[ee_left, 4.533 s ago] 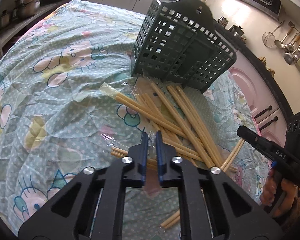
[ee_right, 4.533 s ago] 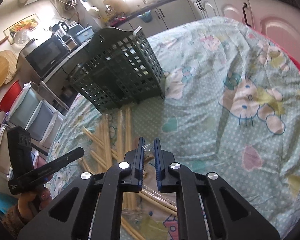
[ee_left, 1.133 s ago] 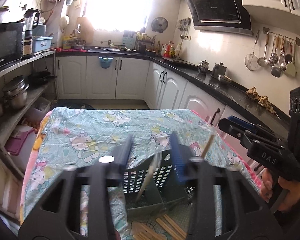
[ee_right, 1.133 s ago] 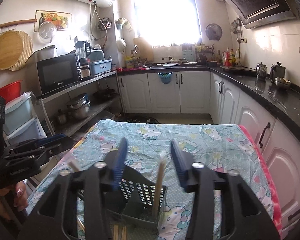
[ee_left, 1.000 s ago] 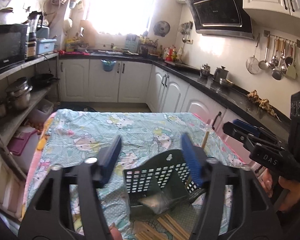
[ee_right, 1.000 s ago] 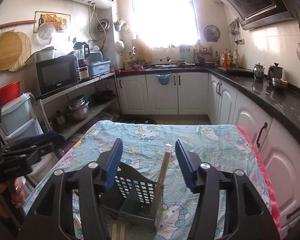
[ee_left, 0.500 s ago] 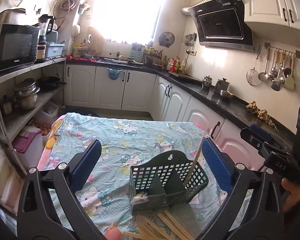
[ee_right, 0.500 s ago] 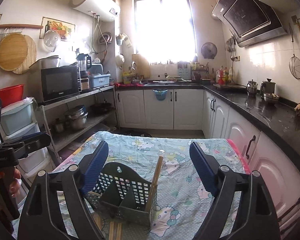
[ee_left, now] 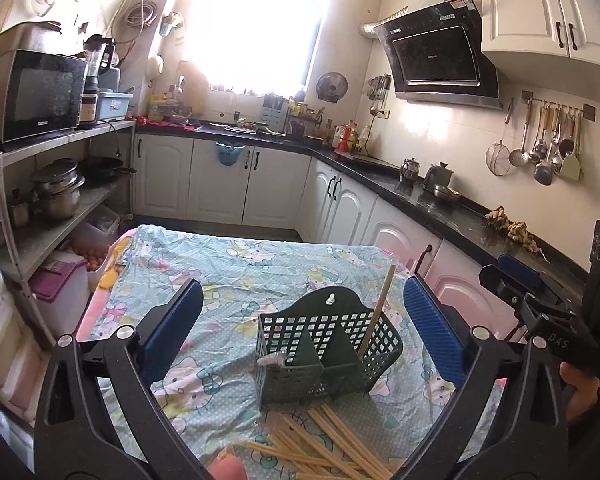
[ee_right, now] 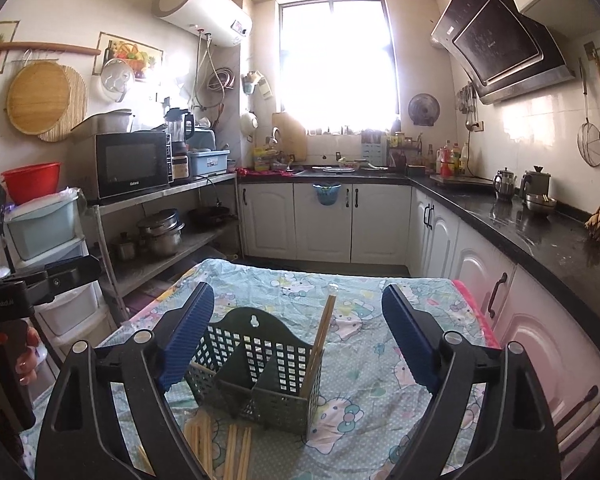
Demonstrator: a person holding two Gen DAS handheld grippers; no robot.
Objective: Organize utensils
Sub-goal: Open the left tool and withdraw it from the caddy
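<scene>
Left tool (ee_left: 302, 320): jaws spread wide, nothing between the pads. Right tool (ee_right: 296, 334): jaws wide apart, nothing gripped. Green utensil basket (ee_left: 328, 354): upright on the bench, on a cartoon-print cloth (ee_left: 228, 264), centred ahead of both tools, two compartments. Chopstick pair (ee_right: 318, 344): standing in the basket's right compartment, long axis near vertical, top leaning to the right. Loose chopsticks (ee_left: 320, 444): lying flat on the cloth just in front of the basket, fanned in mixed directions.
</scene>
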